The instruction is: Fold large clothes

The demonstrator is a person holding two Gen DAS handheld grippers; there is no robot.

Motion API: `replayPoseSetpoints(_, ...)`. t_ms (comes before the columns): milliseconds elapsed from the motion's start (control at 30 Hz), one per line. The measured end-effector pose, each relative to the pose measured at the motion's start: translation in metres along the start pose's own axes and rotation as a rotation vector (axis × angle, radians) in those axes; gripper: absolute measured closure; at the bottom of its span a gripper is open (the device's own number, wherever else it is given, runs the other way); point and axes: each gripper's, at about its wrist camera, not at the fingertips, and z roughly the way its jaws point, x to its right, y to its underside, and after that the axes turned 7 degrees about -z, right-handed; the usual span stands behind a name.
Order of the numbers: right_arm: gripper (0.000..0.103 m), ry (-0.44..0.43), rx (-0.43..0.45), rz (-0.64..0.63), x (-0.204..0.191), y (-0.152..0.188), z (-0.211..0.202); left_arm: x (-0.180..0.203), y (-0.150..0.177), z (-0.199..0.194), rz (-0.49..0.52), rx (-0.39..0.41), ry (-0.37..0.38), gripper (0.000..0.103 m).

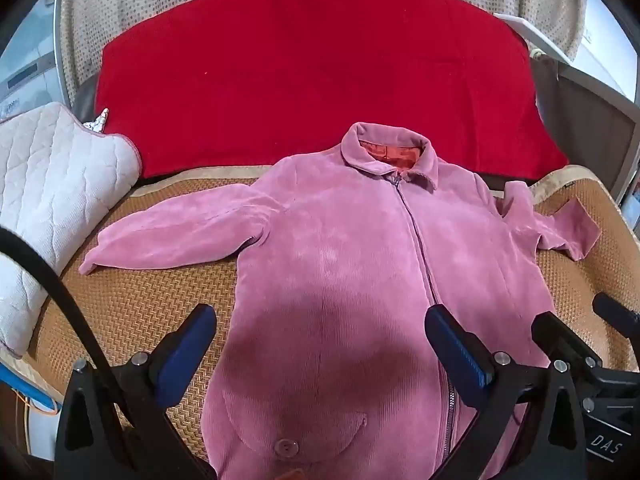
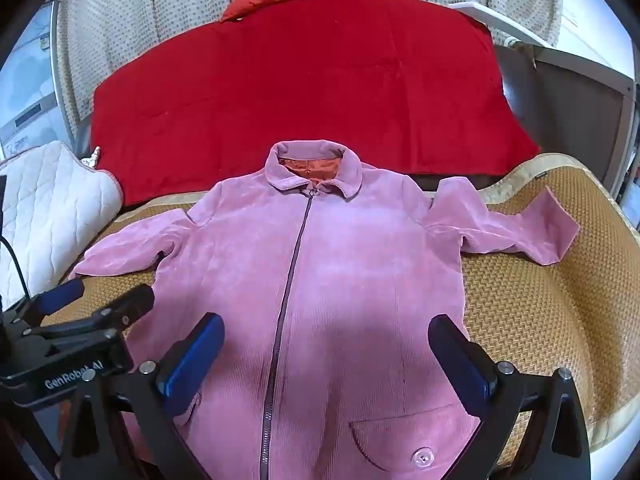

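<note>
Both grippers, left point(image 1: 320, 344) and right point(image 2: 326, 344), hover above the jacket's lower front, jaws wide, holding nothing. Pink corduroy jacket point(image 2: 320, 264) lies flat, zipped, collar away, sleeves spread, on a woven mat point(image 2: 532, 300). Left: white quilted pad point(image 1: 48, 184). Behind the collar: red blanket point(image 1: 320, 80), then a dotted curtain point(image 2: 120, 20). Right: grey frame point(image 2: 580, 92).

Pink corduroy jacket point(image 2: 340, 264) (orange lining), tan herringbone-weave mat point(image 2: 528, 304), red blanket point(image 2: 304, 92), white quilted pillow point(image 1: 48, 184), blue-padded fingers point(image 2: 192, 364).
</note>
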Motion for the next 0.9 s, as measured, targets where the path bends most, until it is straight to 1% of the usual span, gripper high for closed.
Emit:
replayPoseSetpoints(33,0.0,0.001,-0.001,0.0,-0.0006,0.0005,-0.0003,0.0002,0.0006,-0.0006,0.001,0.004,-0.002,0.0)
replayPoseSetpoints(67,0.0,0.009,-0.021,-0.01,-0.002,-0.0001,0.001,0.0003,0.0014,-0.0006,0.003,0.003,-0.001,0.0)
replayPoseSetpoints(167,0.0,0.008,-0.027,-0.007,-0.0006,0.0014,0.0037,0.0007,0.0036,0.0007,0.006,-0.008,-0.004,0.0)
replayPoseSetpoints(333,0.0,0.012,-0.014,-0.007,-0.0001,0.0019,0.0023,0.0018,0.0056,0.0026,0.002,-0.021,-0.007,0.0)
replayPoseSetpoints(400,0.0,0.029,-0.008,-0.01,-0.0034,0.0033,0.0031,0.0015,0.0044,0.0022,0.003,-0.021,-0.009,0.0)
replayPoseSetpoints(900,0.0,0.048,-0.019,-0.005,0.0011,0.0018,0.0036,0.0015,0.004,0.0023,-0.001,-0.02,-0.012,0.0)
